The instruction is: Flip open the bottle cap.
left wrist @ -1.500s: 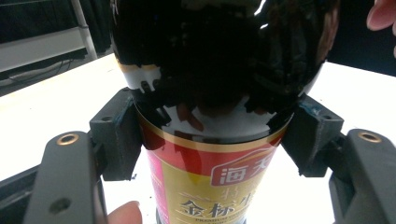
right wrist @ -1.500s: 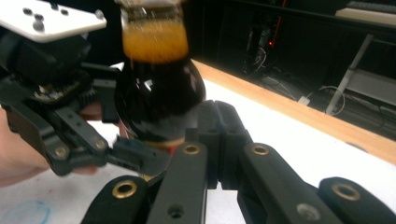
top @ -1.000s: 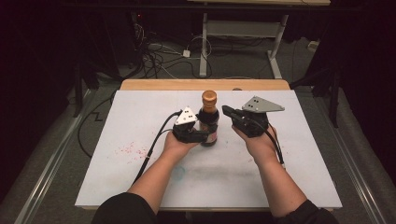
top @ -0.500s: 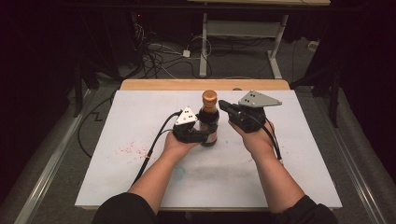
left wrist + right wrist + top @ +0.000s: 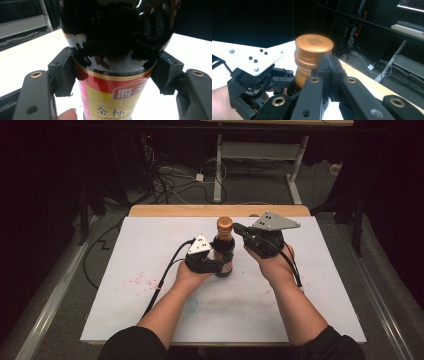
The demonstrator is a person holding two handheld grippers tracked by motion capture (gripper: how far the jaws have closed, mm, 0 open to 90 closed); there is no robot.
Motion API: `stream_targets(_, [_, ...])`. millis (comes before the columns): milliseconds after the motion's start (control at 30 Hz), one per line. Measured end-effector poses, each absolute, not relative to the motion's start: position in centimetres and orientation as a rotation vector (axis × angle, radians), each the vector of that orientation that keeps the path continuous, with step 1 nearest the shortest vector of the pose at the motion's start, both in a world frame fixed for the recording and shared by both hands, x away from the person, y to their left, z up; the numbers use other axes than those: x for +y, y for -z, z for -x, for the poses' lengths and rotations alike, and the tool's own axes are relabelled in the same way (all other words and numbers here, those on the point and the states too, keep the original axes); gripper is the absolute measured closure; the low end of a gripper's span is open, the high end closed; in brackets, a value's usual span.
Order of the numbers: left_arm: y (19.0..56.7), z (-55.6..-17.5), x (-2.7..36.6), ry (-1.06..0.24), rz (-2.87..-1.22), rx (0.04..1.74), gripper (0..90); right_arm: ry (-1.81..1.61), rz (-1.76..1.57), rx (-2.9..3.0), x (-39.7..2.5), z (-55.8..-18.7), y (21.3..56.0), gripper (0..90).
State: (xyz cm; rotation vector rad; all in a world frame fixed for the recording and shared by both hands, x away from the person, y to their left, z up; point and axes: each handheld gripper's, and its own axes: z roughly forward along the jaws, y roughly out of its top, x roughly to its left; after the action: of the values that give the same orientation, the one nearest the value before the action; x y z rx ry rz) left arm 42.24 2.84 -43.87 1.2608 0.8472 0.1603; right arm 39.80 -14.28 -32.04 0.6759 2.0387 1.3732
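High view: a dark sauce bottle [image 5: 223, 251] stands upright near the middle of the white table [image 5: 310, 285], a person's two forearms coming in from the near edge.
Bottle: glossy black glass, a red and gold label with Chinese lettering low on its body, an orange-brown cap [image 5: 224, 223] on top.
Left gripper [image 5: 214, 264]: on the bottle's left side, low down, its grey plate tilted up; in the left gripper view its jaws sit spread about as wide as the bottle's body, one pad pressed to each side of the glass just above the label, so it has the bottle clamped.
Right gripper [image 5: 240, 228]: higher, to the right of the bottle's neck, tips pointing left at the cap.
Right jaws: in the right gripper view the two black jaws lie tight together with no gap between them and nothing caught, their tip right at the cap's side; whether it touches the cap I cannot tell.
Table marks: faint red specks [image 5: 140, 281] on the white top, left of the left forearm.
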Motion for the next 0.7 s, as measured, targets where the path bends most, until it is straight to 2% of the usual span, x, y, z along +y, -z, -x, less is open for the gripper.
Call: stream_targets(700, [43.98, -42.20, 2.76, -0.173, -1.256, 0.848, 29.3, -1.325, -0.691, 2.059, -13.93, -40.04, 31.75, 90.0])
